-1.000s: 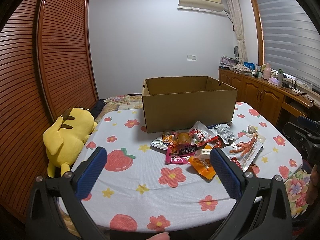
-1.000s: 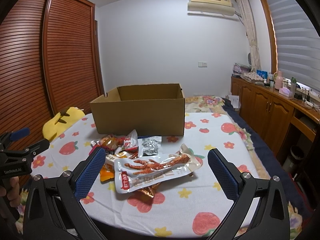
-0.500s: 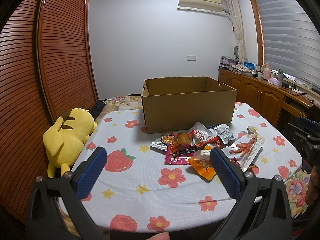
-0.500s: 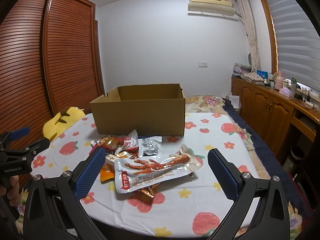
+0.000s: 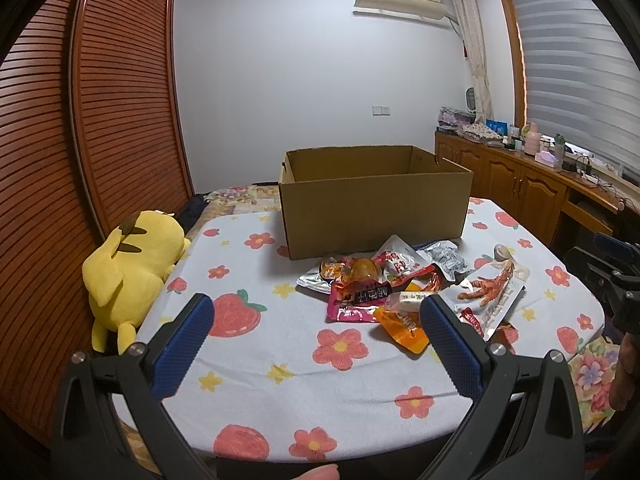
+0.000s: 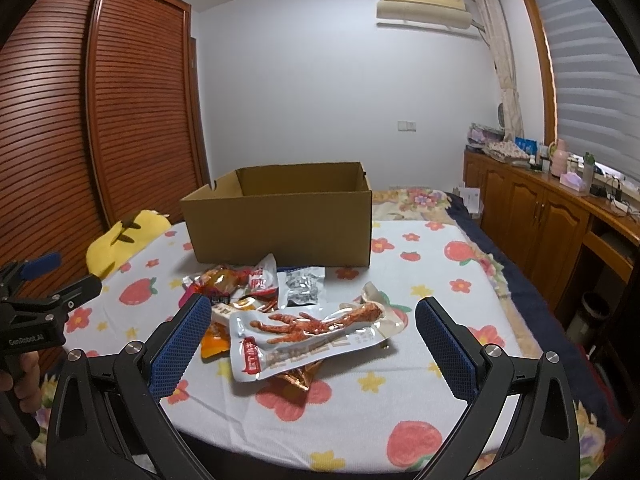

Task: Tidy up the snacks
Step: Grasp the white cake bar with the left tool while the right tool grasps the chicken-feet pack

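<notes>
- We hold the left gripper [image 5: 316, 336] and the right gripper [image 6: 313, 340] with fingers spread wide, nothing between them; both hang short of the near table edge.
- Landmark: the cardboard box [image 5: 374, 204], open-topped, standing on the flowered tablecloth [image 5: 248, 344].
- The snack packets [image 5: 384, 284] lie in a loose overlapping heap just in front of the box, touching its front wall or nearly so. The clear chicken-foot packet [image 6: 312, 334] sits farthest from the box, on top of the heap's near side.
- Step, as we judge it: the very start. No packet is lifted, and what we see of the box interior is bare.
- Next move, in our judgement: bring one gripper down on a top-lying packet, likely the chicken-foot one, pinch a flat edge, then carry it over the box rim.
- Left view alone shows most of the yellow plush toy [image 5: 132, 268], left of the box, and the pink packet [image 5: 360, 300].
- Right view alone shows the chicken-foot packet's full length and the orange pouch [image 6: 214, 342] tucked under it.
</notes>
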A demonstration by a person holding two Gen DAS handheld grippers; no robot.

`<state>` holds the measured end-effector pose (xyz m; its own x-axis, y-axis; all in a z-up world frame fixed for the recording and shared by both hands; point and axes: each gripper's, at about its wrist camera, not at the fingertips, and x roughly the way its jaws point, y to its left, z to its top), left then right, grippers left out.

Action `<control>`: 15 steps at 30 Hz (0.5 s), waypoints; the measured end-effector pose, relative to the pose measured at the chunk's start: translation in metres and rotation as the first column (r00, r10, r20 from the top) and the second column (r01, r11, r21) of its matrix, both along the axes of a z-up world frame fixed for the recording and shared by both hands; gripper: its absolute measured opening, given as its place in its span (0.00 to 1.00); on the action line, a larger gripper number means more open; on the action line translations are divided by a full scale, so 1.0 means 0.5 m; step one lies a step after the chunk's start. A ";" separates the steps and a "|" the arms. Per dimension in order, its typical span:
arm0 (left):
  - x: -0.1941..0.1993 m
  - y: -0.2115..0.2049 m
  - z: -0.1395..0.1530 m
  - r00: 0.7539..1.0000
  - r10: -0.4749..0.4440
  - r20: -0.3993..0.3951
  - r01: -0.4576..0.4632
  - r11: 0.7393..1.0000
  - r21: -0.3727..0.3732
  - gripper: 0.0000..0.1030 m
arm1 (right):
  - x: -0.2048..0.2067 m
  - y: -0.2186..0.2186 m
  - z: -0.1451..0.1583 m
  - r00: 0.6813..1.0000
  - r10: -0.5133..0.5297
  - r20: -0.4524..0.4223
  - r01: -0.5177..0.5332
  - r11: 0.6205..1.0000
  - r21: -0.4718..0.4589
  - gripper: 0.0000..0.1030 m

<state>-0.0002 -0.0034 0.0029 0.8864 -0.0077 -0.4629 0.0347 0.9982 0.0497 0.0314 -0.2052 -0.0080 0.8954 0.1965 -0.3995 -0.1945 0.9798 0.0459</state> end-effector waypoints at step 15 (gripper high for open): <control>0.042 -0.012 -0.073 0.995 -0.032 -0.099 0.031 0.999 -0.020 1.00 | 0.041 -0.008 -0.063 0.995 0.015 -0.096 -0.014 1.000 0.008 1.00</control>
